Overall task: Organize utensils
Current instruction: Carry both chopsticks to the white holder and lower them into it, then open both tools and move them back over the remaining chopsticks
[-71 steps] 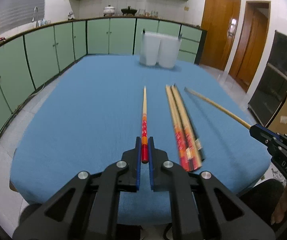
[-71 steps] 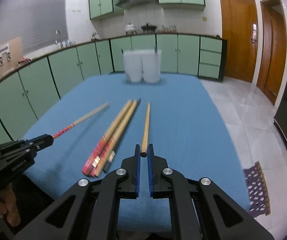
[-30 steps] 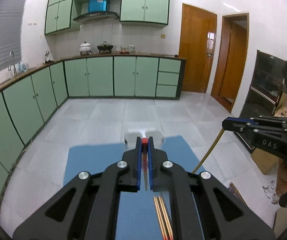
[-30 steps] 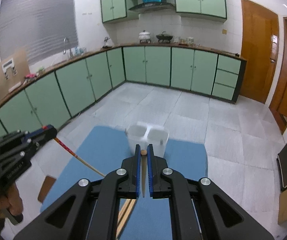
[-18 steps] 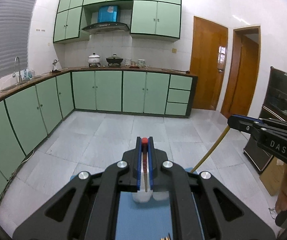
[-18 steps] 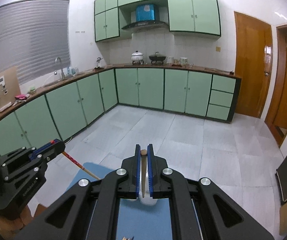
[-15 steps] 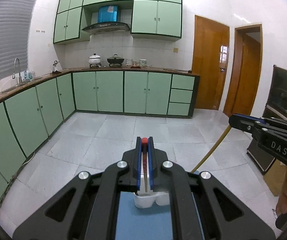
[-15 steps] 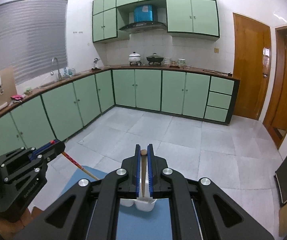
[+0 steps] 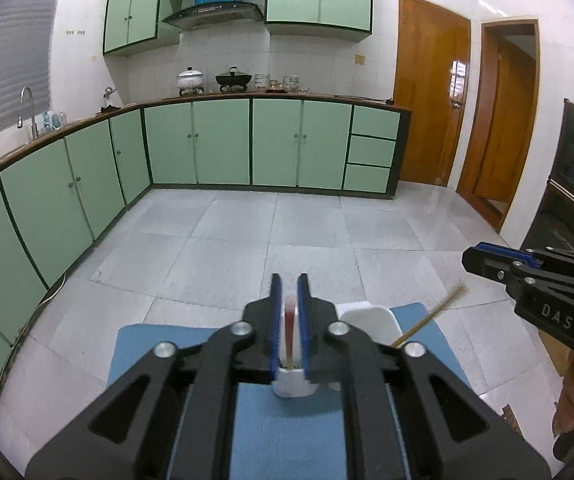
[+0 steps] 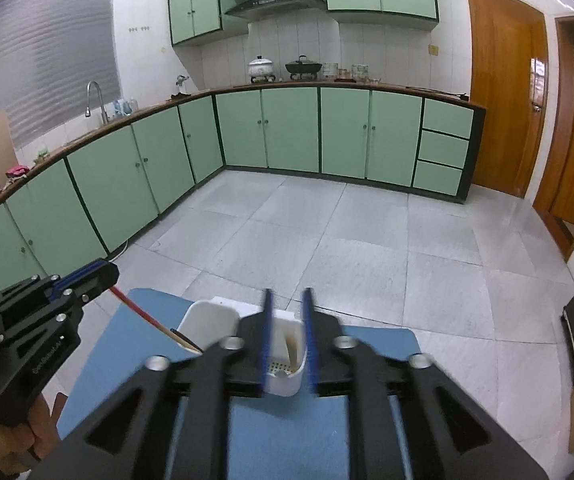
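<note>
Left gripper [image 9: 288, 280]: jaws have just been opening and are standing slightly apart; a red-ended chopstick [image 9: 289, 320] is hanging between the blue pads, its lower end reaching into the white utensil holder [image 9: 293, 386] directly below the fingertips. Whether the pads are still touching it, I cannot tell.

Right gripper [image 10: 287, 294]: jaws have just been opening and are standing clearly spread; a plain wooden chopstick [image 10: 292, 350], blurred, is sitting between and below the fingers, free of the pads, inside the holder's right compartment.

White utensil holder: 2 compartments, standing on the blue table cover [image 10: 287, 432], just beyond both sets of fingertips. In the right wrist view, the left compartment [image 10: 207, 322] is lying to the left of the fingers, with the red-ended chopstick slanting into it beside 1 dark-tipped stick [image 10: 185, 338].

Surroundings: green kitchen cabinets [image 10: 287, 132] and grey floor tiles [image 10: 367, 248] are lying well beyond the fingers.
</note>
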`<state>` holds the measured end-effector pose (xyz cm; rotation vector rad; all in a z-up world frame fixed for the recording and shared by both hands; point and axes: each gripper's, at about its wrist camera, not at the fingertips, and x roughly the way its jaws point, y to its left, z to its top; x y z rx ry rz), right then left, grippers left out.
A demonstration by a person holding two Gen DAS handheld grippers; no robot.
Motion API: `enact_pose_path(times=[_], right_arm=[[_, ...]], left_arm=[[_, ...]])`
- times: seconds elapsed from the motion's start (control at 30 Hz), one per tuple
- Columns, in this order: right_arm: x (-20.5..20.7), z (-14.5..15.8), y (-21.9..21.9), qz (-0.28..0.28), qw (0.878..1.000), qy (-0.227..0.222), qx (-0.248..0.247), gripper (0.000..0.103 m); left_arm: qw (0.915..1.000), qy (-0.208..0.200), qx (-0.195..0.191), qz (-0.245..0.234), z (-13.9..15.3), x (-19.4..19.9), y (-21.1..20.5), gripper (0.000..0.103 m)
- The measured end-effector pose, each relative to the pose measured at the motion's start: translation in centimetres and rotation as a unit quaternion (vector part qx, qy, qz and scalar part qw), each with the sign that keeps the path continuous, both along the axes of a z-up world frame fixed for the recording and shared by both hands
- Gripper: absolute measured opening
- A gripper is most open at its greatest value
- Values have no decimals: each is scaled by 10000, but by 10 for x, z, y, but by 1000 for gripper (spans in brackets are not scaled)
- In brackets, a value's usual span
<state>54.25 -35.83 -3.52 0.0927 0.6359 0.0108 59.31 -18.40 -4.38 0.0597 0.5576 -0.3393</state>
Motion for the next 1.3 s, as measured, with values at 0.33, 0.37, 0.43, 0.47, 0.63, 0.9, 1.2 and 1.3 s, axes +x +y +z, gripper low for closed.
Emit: enact_pose_path(times=[0.33,0.37,0.43,0.47,0.63,0.9,1.2,1.3], right_arm=[[-70,15,-9,-31,9993,-339,166,24],[-85,15,-9,-34,9991,-399,168,24],[-117,9,-5,-28,9986,-511,164,28],[-130,6,-3,-28,9983,-561,149,30],[-217,-40,14,-7,9978,-661,94,35],[-327,-165,70,262,9995,-122,-98,36],[-363,-247,143,743,9956,434,-381,36],[-360,-252,152,733,9957,366,-441,38]], left_arm=[[9990,-430,85,6,29,-63,39,36],[9988,-481,68,3,29,-79,48,39],[9985,-549,26,-10,26,-105,60,42],[9983,-578,14,-21,24,-117,65,43],[9981,-611,-68,-67,-12,-196,97,47],[9993,-383,21,38,-110,-308,129,47],[9988,281,-78,386,-175,-350,159,47],[9992,326,20,238,-183,-353,152,47]])
